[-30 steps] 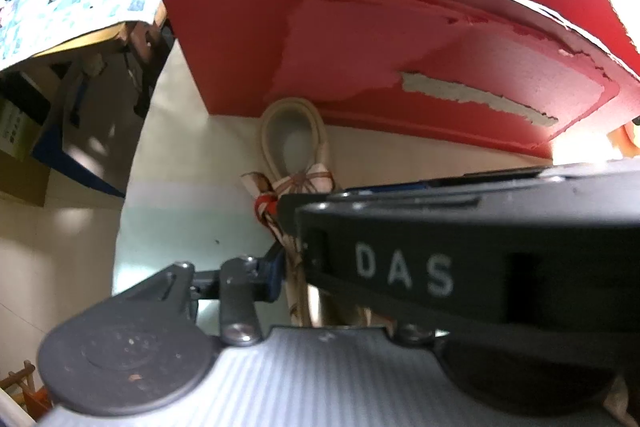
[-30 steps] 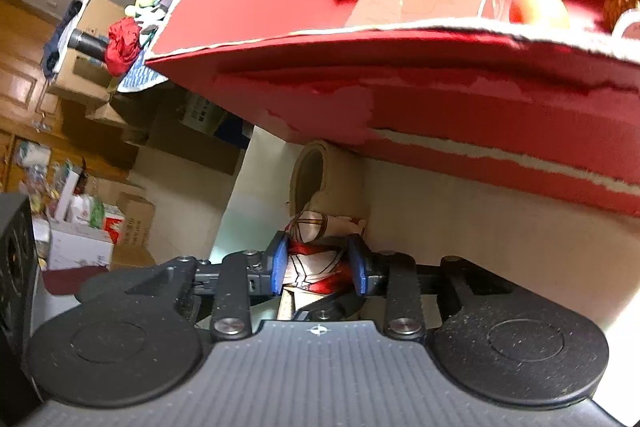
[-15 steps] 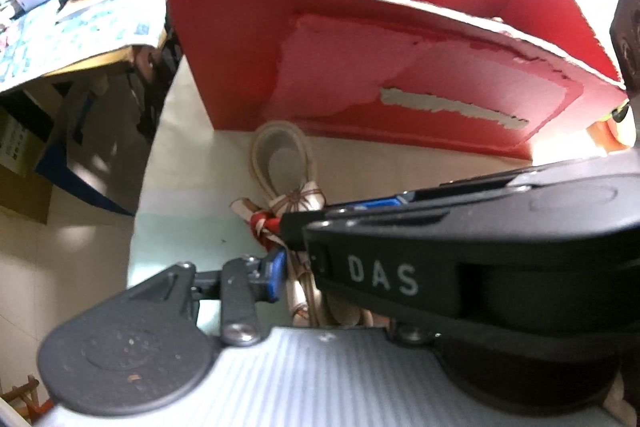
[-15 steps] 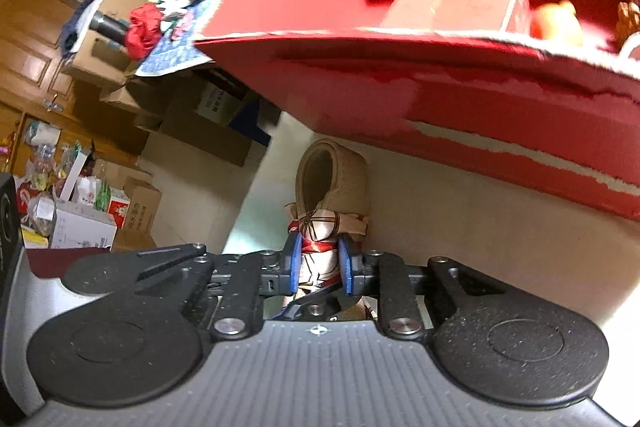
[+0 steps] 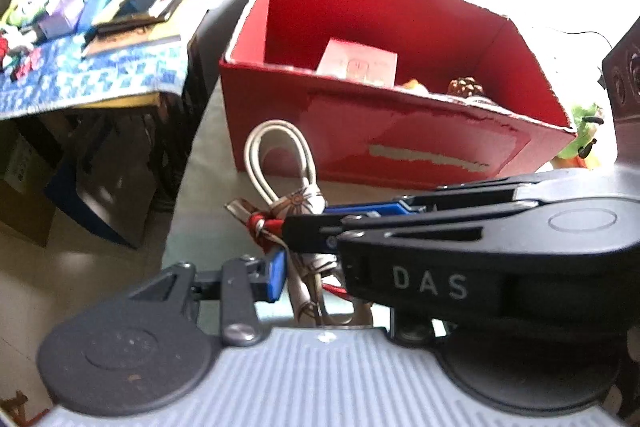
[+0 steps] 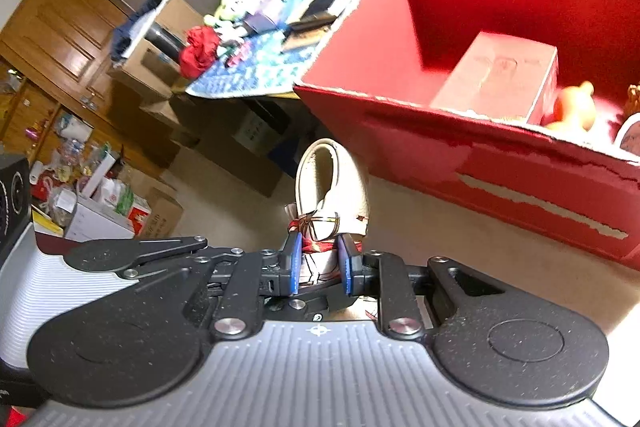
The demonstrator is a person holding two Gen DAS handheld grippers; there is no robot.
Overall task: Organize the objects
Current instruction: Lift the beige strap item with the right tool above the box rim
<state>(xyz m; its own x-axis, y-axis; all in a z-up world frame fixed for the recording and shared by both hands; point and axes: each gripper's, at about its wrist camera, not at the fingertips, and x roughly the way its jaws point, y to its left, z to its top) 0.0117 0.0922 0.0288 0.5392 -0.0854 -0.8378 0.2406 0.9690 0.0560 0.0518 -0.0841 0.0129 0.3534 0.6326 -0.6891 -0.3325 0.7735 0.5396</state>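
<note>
Two hand-held grippers on one item | left wrist: left hand-held gripper (image 5: 304, 275) state unclear, one blue pad visible, right unit blocks rest; cream strap loop (image 5: 276, 163) with scarf knot just before red box (image 5: 400, 131) | right wrist: right hand-held gripper (image 6: 319, 263) clamps strap knot (image 6: 320, 227), probably to drop it into the box beside pink carton (image 6: 500, 79).

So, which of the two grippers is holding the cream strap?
The right gripper: its blue jaws clamp the scarf-wrapped cream strap. The left gripper only sits beside it.
</note>
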